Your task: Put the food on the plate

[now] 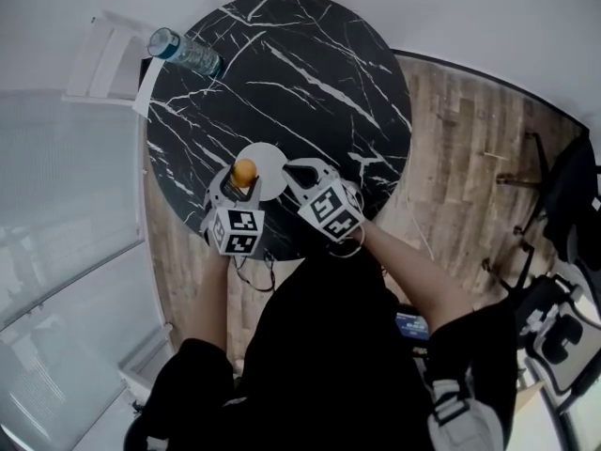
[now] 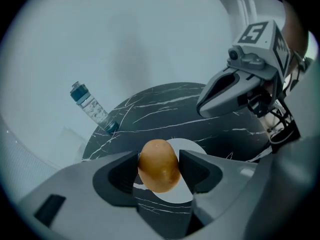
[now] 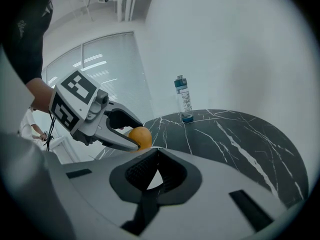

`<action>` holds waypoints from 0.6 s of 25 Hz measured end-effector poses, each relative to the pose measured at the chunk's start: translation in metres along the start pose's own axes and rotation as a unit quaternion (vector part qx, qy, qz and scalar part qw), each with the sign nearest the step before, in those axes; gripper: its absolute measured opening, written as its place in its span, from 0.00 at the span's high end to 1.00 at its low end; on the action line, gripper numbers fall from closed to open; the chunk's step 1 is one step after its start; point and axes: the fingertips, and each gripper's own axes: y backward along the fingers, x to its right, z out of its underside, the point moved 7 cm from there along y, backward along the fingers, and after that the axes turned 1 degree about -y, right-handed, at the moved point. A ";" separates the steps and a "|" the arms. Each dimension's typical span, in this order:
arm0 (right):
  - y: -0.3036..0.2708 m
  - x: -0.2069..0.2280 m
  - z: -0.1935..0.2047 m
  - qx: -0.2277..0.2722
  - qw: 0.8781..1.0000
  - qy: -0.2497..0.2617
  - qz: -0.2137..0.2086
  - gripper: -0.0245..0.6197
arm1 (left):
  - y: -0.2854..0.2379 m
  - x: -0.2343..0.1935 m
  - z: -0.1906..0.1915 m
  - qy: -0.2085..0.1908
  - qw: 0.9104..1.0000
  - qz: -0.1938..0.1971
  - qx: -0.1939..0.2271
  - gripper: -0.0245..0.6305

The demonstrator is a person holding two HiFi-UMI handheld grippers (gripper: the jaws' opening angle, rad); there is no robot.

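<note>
An orange-brown egg-shaped piece of food (image 2: pixel 158 165) is clamped between the jaws of my left gripper (image 1: pixel 242 178), which holds it just above the white plate (image 1: pixel 273 164). The plate (image 2: pixel 186 194) lies near the front edge of the round black marble table (image 1: pixel 310 73). In the right gripper view the same food (image 3: pixel 140 137) shows in the other gripper's jaws. My right gripper (image 1: pixel 299 172) hovers beside the plate's right rim, its jaws shut with nothing between them (image 3: pixel 152 156).
A clear water bottle with a blue cap (image 1: pixel 184 53) lies at the table's far left edge; it appears as the bottle (image 2: pixel 91 106) behind the plate. A white chair (image 1: pixel 103 59) stands beyond it. Wooden floor (image 1: pixel 470 148) lies to the right.
</note>
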 end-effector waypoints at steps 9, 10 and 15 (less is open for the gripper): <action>-0.012 0.012 0.008 -0.014 1.000 0.002 -0.016 0.97 | -0.026 0.010 0.001 -0.119 0.992 -0.017 -0.030 0.58; -0.012 0.013 0.008 -0.015 1.000 0.002 -0.016 0.97 | -0.027 0.011 0.001 -0.131 0.991 -0.019 -0.031 0.58; -0.012 0.014 0.007 -0.018 1.000 0.008 -0.018 0.97 | -0.029 0.017 0.001 -0.120 0.992 -0.012 -0.027 0.58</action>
